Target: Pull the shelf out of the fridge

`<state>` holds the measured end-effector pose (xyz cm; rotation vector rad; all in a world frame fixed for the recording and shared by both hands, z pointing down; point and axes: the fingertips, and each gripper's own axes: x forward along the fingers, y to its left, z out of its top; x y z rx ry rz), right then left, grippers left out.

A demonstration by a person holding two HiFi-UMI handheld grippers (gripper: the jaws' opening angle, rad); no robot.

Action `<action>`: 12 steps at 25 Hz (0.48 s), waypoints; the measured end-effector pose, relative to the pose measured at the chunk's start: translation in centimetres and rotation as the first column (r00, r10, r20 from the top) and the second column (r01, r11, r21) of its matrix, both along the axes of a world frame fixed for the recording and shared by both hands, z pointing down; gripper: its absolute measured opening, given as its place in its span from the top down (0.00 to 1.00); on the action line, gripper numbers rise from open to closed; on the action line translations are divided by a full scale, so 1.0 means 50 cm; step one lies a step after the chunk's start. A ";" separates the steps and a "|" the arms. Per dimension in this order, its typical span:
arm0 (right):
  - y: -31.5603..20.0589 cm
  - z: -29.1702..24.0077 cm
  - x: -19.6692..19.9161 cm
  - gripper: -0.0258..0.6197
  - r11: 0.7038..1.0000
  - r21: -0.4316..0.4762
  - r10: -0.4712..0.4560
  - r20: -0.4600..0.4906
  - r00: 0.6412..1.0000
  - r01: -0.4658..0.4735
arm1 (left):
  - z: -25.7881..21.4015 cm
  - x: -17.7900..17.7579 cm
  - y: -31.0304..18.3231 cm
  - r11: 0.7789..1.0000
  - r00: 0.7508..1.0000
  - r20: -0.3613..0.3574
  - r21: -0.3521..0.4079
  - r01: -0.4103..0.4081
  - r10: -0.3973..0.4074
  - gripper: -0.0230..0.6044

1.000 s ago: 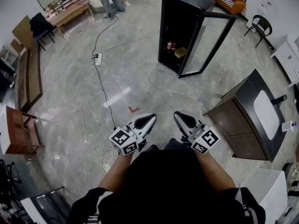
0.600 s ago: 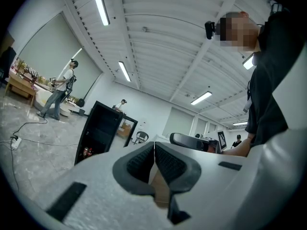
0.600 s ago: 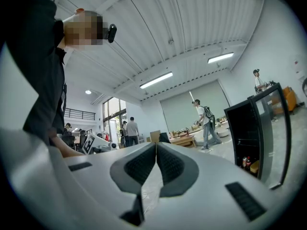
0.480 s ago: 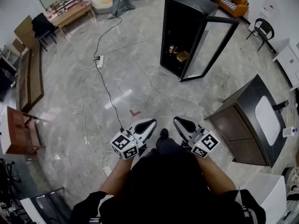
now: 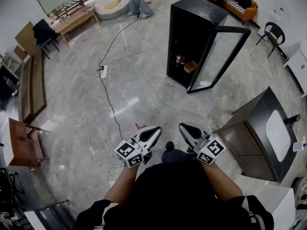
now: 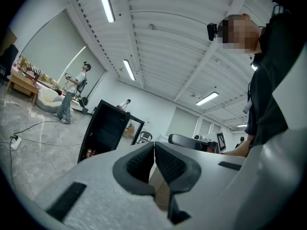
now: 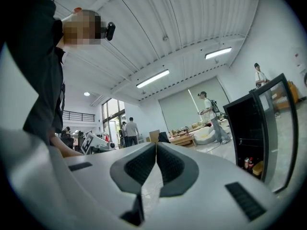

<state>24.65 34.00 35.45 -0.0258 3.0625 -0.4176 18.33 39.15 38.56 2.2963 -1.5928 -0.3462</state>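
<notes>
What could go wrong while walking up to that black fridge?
Loose cables lie close by on the left, so a foot might catch on them. The fridge has its glass door standing open and sticking out, so an arm could bump it. The left gripper and right gripper are both shut and empty, so they must open before they can grab anything.

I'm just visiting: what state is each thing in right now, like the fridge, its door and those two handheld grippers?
Fridge: upright, across the floor from the person, not yet reached.
Fridge door: swung wide open.
Bottles: standing low inside the fridge.
Left gripper: shut, nothing between its jaws.
Right gripper: shut, nothing between its jaws.
</notes>
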 end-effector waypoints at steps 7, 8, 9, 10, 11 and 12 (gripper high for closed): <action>-0.101 -0.031 -0.092 0.92 0.998 0.030 -0.051 0.010 0.999 0.051 | -0.036 -0.083 -0.119 1.000 1.000 0.015 0.020 0.021 -0.021 0.93; -0.114 -0.035 -0.101 0.92 0.998 0.032 -0.058 0.012 0.998 0.058 | -0.043 -0.091 -0.132 0.999 1.000 0.018 0.023 0.025 -0.026 0.93; -0.127 -0.038 -0.109 0.92 0.997 0.032 -0.064 0.014 0.998 0.063 | -0.049 -0.099 -0.144 0.999 0.999 0.021 0.026 0.029 -0.029 0.93; -0.140 -0.041 -0.116 0.92 0.997 0.032 -0.067 0.016 0.998 0.067 | -0.052 -0.105 -0.154 0.999 0.999 0.024 0.027 0.032 -0.032 0.93; -0.152 -0.043 -0.123 0.92 0.997 0.032 -0.070 0.021 0.997 0.070 | -0.053 -0.112 -0.163 0.999 0.999 0.027 0.025 0.035 -0.036 0.93; -0.163 -0.045 -0.130 0.92 0.997 0.031 -0.073 0.027 0.997 0.072 | -0.052 -0.120 -0.172 0.999 0.999 0.028 0.021 0.038 -0.039 0.93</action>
